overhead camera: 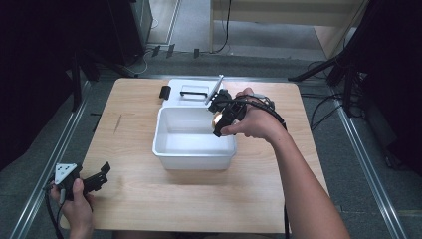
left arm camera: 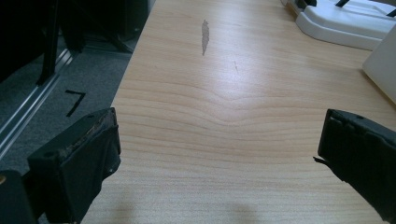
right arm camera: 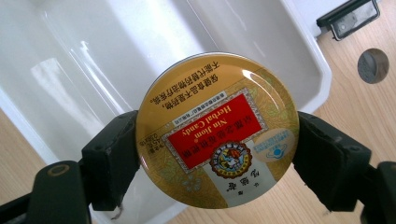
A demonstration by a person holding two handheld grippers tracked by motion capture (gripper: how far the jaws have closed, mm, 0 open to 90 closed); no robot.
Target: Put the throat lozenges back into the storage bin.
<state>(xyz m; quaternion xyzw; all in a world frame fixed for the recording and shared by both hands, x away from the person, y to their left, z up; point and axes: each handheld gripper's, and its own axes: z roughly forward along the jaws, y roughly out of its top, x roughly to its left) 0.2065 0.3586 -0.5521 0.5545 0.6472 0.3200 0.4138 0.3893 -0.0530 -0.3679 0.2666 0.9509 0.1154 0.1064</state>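
A round gold candy tin (right arm camera: 217, 130) with a red label sits clamped between the two black jaws of my right gripper (right arm camera: 217, 156). In the high view the right gripper (overhead camera: 219, 121) hangs over the right rim of the white plastic box (overhead camera: 193, 154), with the tin (overhead camera: 217, 119) showing as a small gold spot. The box interior (right arm camera: 140, 56) lies below and behind the tin and holds nothing that I can see. My left gripper (overhead camera: 102, 175) rests at the table's front left corner, held in a hand. Its jaws (left arm camera: 219, 154) stand wide apart over bare wood.
The box's white lid (overhead camera: 191, 92) with black clips lies flat behind the box. A dark round mark (right arm camera: 372, 65) shows on the wooden table (overhead camera: 149, 199) beside the box. Metal rails run along both sides of the table.
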